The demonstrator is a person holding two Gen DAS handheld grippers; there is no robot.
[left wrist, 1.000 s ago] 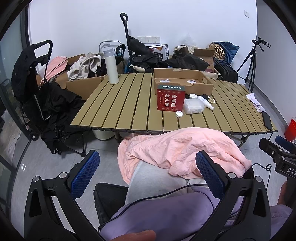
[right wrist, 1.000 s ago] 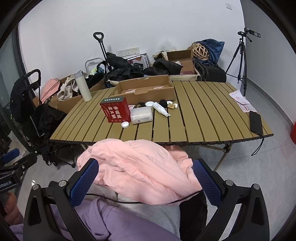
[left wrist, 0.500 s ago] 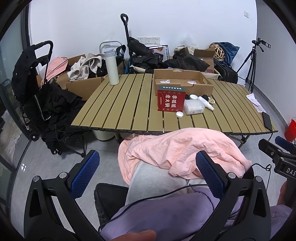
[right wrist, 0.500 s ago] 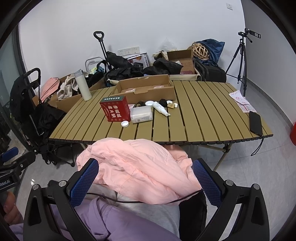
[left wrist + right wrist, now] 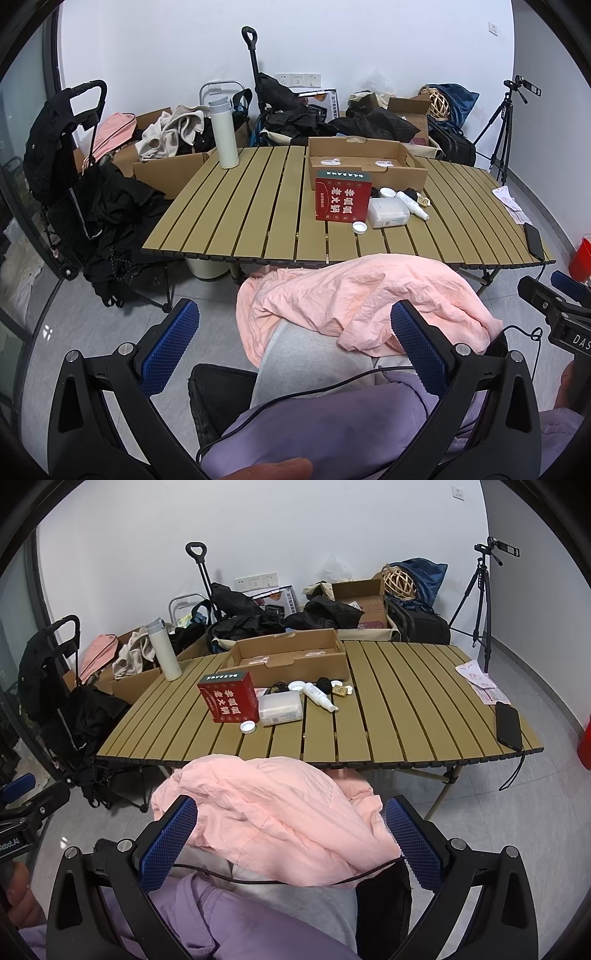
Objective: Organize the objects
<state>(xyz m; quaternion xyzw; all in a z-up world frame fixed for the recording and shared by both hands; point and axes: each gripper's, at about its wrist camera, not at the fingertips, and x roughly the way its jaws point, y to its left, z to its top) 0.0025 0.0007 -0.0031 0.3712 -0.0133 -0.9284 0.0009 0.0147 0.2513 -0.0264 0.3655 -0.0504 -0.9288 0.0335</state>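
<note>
Clutter (image 5: 310,692) beside red box (image 5: 229,698).

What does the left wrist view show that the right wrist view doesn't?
Only the left wrist view shows the pale bin under the table and the right gripper's fingertips. Only the right shows the left gripper's fingertips. Both share the table, red box, white flask, cardboard tray, black phone and pink garment.

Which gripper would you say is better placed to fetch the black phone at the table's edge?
Probably the right gripper: the black phone lies on its side. Both jaws are open and empty.
</note>
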